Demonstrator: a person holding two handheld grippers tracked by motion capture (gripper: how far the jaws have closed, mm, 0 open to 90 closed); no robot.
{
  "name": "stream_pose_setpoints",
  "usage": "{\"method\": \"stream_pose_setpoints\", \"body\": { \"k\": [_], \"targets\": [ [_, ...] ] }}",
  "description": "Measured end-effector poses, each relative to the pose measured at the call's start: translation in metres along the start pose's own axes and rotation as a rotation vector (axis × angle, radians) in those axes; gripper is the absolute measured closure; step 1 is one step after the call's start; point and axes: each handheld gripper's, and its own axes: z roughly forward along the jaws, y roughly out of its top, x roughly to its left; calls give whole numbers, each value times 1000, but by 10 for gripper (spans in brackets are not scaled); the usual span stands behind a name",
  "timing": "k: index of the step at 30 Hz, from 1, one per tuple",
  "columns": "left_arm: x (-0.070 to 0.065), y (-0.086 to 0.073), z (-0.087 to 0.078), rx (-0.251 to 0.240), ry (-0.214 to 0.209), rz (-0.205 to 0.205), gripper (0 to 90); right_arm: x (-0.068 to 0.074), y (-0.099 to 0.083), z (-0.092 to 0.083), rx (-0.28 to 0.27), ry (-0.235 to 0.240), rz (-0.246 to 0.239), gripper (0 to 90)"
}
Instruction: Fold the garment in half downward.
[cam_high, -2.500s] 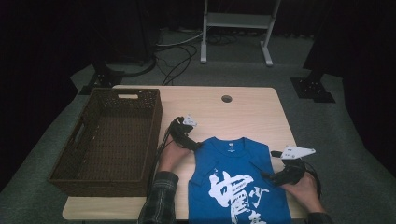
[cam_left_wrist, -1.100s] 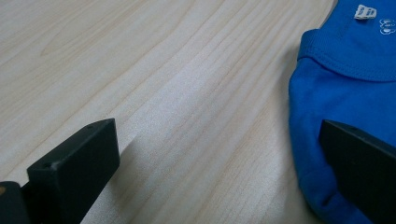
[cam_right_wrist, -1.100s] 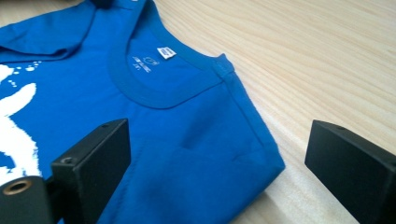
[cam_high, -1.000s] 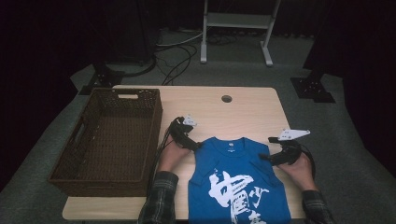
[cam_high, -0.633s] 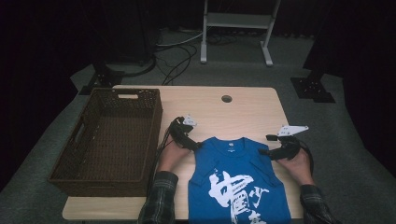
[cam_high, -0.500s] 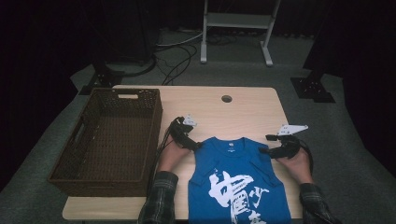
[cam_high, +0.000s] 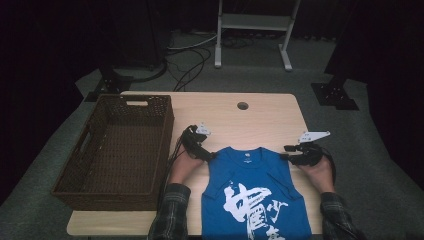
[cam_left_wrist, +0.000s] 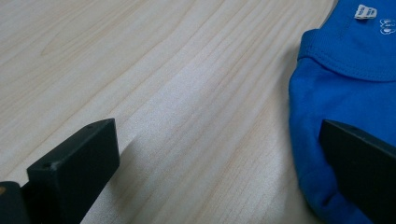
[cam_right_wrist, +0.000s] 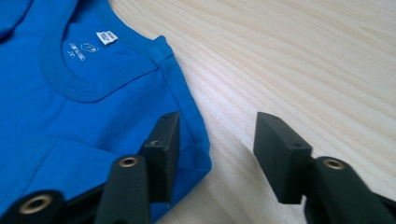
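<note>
A big wooden table (cam_high: 260, 112) holds a brown woven basket (cam_high: 117, 145) on the left and a blue T-shirt (cam_high: 252, 195) flat near the front edge, just beside the basket. The shirt's long way runs from the person to the far side, with the neck hole pointing away from the person and the white print lower down. The left gripper (cam_high: 207, 156) sits at the shirt's left shoulder with jaws wide apart, one over bare wood and one over the blue cloth, grasping nothing. The right gripper (cam_right_wrist: 212, 149) is at the right shoulder corner. Its jaws have just been closing, one over the cloth and one over the wood, and they probably do not pinch the edge yet. Each shoulder lies just inward of its own gripper.
</note>
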Motion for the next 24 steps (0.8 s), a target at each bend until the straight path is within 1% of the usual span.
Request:
{"method": "stream_pose_setpoints", "body": {
  "k": [10,11,12,15,17,18,19,20,21,22,24],
  "targets": [
    [-1,0,0,-1,2,8,1,1,-1,1,16,28,6,636],
    [-1,0,-1,-3,-1,3,5,1,-1,1,16,30,7,650],
    [-2,0,-1,-10,-4,7,23,1,-1,1,16,31,8,665],
    [-6,-2,-4,-34,-17,20,116,3,-2,1,17,38,13,718],
    [-10,-4,-7,-51,-27,29,217,3,-2,1,17,42,17,747],
    [-10,-4,-7,-51,-27,29,256,3,-2,1,17,42,17,747],
    [-13,-6,-9,-63,-34,31,294,4,-2,1,17,45,20,769],
    [-14,-7,-10,-71,-43,38,346,4,-2,1,18,46,22,777],
    [-14,-7,-10,-71,-43,38,403,4,-2,1,19,44,24,788],
    [-17,-8,-12,-80,-59,42,458,5,-2,1,19,43,23,793],
    [-19,-9,-13,-88,-73,43,596,6,-2,1,20,38,24,820]
  ]
}}
